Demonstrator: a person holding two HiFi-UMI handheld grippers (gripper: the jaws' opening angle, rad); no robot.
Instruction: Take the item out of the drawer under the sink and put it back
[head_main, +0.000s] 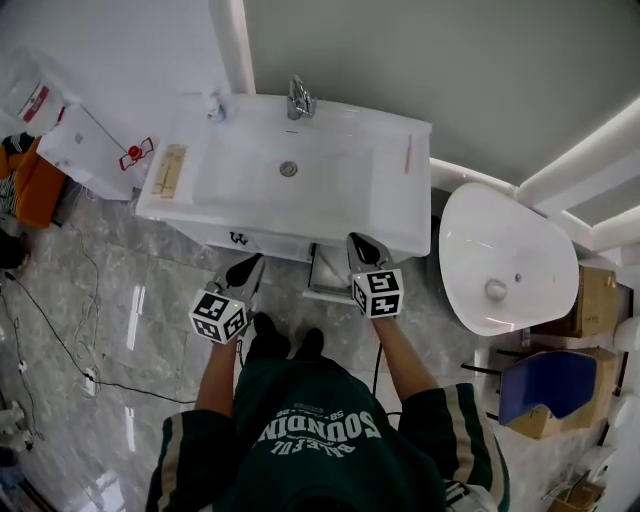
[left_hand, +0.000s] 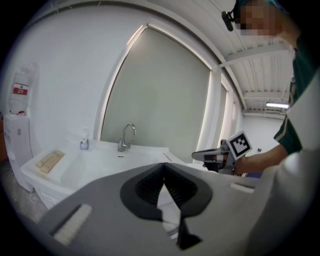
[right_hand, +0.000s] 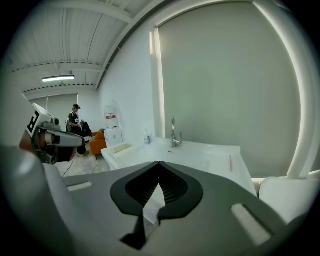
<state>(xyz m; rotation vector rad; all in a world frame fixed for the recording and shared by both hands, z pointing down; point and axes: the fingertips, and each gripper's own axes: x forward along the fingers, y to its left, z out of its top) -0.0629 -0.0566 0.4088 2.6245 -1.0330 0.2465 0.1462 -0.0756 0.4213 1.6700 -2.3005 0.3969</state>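
One glossy white rectangular sink (head_main: 350, 195)

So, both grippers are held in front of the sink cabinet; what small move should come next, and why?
Probably open the left gripper and ease it to the dark handle on the cabinet front below the sink. Both it and the right gripper are shut and empty, and that handle is nearest the left one.

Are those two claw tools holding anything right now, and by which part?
Nothing is held. The grey left gripper and grey right gripper both have their jaws shut together, empty, in front of the white ceramic washbasin.
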